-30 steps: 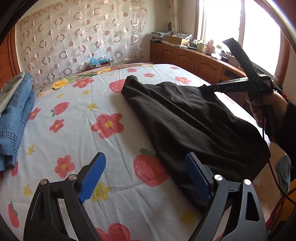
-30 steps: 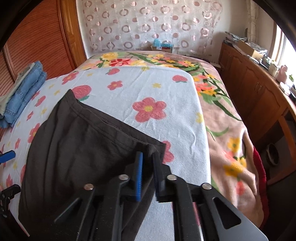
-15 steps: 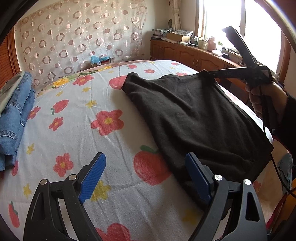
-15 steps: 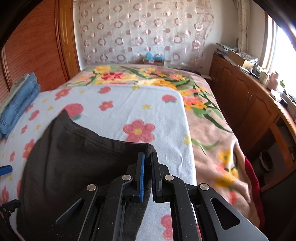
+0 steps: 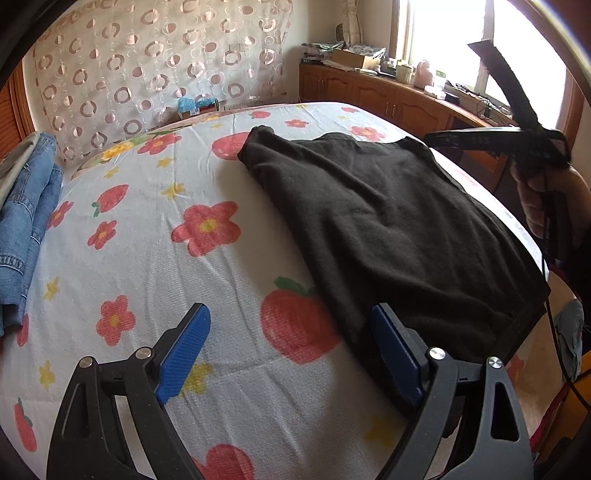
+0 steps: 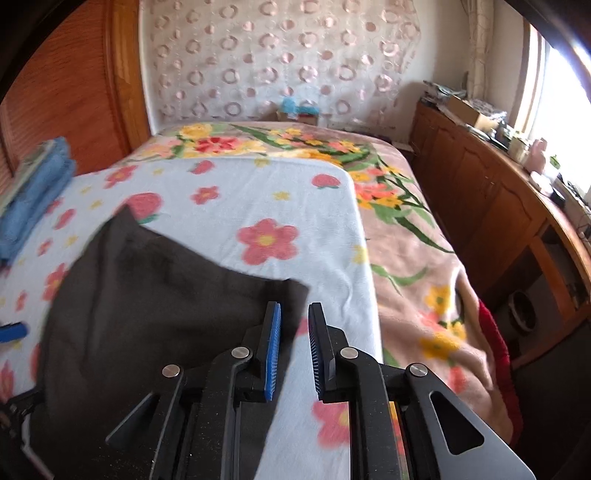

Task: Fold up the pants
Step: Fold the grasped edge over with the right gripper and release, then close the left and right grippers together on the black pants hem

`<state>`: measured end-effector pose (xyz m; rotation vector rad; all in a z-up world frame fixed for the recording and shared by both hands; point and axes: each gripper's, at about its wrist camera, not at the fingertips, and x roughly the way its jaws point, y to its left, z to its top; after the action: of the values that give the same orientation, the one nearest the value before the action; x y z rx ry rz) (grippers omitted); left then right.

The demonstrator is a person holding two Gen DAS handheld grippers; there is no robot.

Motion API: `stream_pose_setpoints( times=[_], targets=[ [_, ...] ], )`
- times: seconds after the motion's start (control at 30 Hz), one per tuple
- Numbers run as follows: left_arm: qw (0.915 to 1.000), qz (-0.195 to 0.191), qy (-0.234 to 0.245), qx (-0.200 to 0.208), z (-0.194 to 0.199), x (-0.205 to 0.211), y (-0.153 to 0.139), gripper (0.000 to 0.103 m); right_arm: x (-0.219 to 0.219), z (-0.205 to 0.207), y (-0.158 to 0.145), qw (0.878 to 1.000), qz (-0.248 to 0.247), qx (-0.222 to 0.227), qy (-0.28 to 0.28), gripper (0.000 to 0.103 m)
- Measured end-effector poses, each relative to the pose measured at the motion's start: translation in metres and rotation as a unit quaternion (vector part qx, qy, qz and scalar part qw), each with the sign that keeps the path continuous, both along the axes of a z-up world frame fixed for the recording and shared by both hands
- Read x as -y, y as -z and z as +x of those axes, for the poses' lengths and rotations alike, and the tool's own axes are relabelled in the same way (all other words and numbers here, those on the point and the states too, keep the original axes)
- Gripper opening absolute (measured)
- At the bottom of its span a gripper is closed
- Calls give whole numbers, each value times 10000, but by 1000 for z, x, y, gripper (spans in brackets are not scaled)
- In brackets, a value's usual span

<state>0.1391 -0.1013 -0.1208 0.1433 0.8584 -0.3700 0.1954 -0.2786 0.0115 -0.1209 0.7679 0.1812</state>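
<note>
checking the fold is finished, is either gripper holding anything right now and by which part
Nothing is held. The right gripper has just opened off the folded black fabric pants' corner; the left gripper is open over the floral sheet.

This is a bedroom in a home, as shown by the wide bed [image 6: 424, 258] covered with a flowered sheet [image 5: 184, 258], the curtain [image 6: 277, 55] with ring pattern behind it, the low wooden cabinets [image 6: 491, 206] under the bright window [image 5: 443, 33], and folded jeans [image 5: 26, 221] lying on the bed.
</note>
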Motion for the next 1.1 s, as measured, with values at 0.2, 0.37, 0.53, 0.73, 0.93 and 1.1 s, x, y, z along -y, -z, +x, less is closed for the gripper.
stream_pose_setpoints(
  times=[0.2, 0.37, 0.53, 0.73, 0.93, 1.1],
  targets=[
    [9999, 65, -72, -103, 4, 1, 2, 103, -7, -58, 6, 9988, 220, 23, -444, 34],
    [9998, 86, -118, -132, 5, 2, 2, 103, -15, -84, 20, 9975, 200, -151, -665, 45],
    [9998, 90, -116, -136, 5, 1, 2, 103, -14, -86, 24, 9972, 146, -213, -696, 47],
    [9998, 144, -104, -98, 2, 2, 2, 103, -20, -89, 26, 9966, 34, -126, -820, 68],
    [9994, 287, 21, 179, -14, 5, -5, 103, -20, -90, 27, 9971, 47, -69, -753, 68],
    [9995, 158, 154, 235, -26, 6, -12, 99, -23, -94, 29, 9975, 18, -29, -712, 68]
  ],
)
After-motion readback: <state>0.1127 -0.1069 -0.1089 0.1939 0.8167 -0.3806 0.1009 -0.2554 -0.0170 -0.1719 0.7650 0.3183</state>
